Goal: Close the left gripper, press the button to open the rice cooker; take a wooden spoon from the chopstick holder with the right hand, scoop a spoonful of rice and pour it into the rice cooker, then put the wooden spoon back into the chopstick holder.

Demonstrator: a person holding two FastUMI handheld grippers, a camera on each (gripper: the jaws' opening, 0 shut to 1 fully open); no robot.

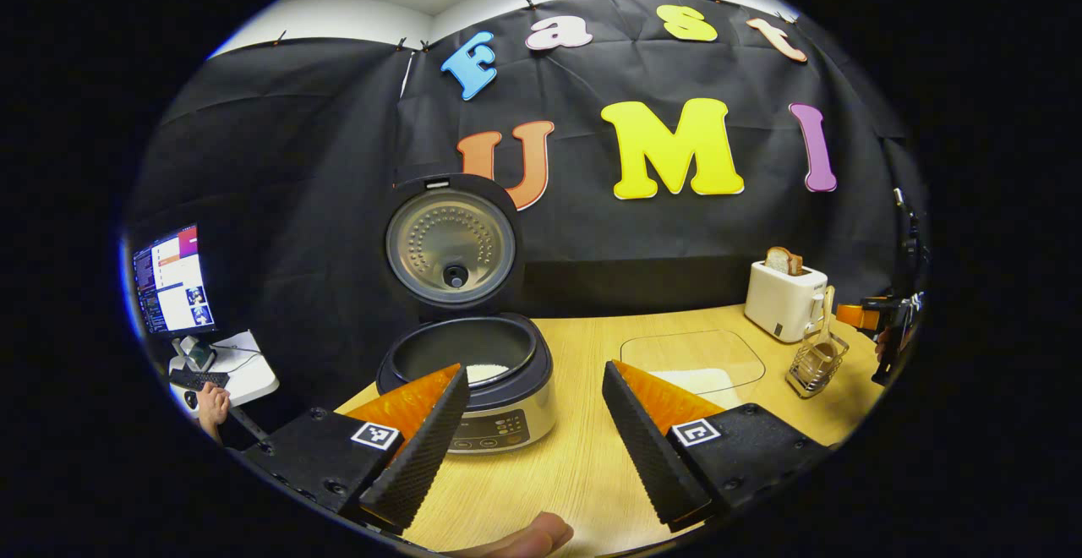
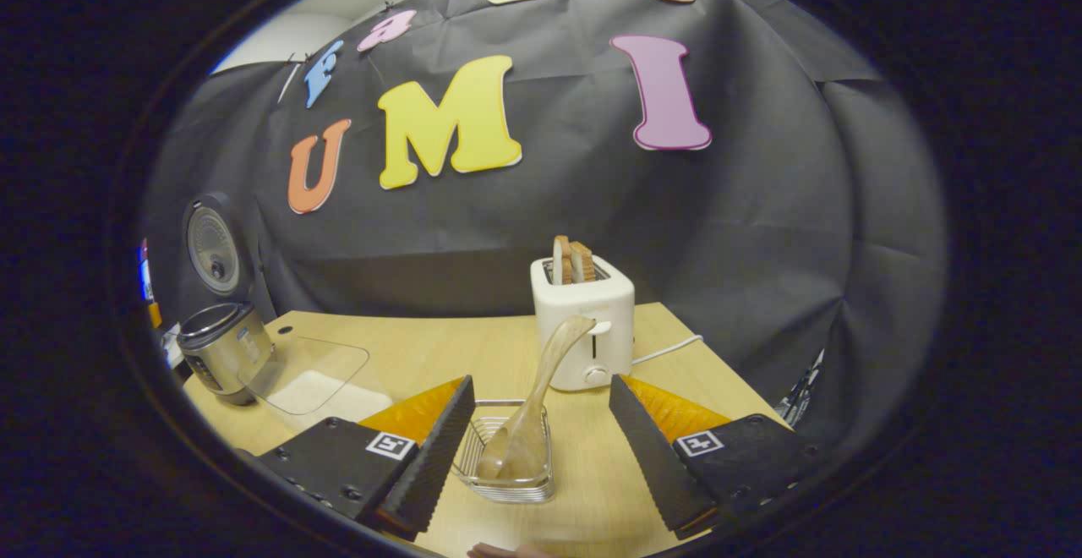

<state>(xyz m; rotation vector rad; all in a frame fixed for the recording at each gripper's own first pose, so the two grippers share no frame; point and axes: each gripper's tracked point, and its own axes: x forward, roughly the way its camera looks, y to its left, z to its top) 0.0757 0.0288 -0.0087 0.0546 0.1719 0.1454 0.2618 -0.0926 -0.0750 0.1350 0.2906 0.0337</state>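
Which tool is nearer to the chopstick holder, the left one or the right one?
Right. The right tool sits open just before the chopstick holder. The left tool is open by the rice cooker, with the holder far off.

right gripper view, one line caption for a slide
Open hand-held gripper facing the wooden spoon standing in the wire chopstick holder, toaster behind.

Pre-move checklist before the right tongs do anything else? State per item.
1. Rice cooker lid up: ok.
2. Rice in the inner pot: ok, a small white patch shows.
3. Wooden spoon in the chopstick holder, handle leaning up: ok.
4. Right tongs open, not gripping the spoon: ok.
5. Left tongs open, off the cooker: ok.
6. Glass rice container still holds rice: ok.
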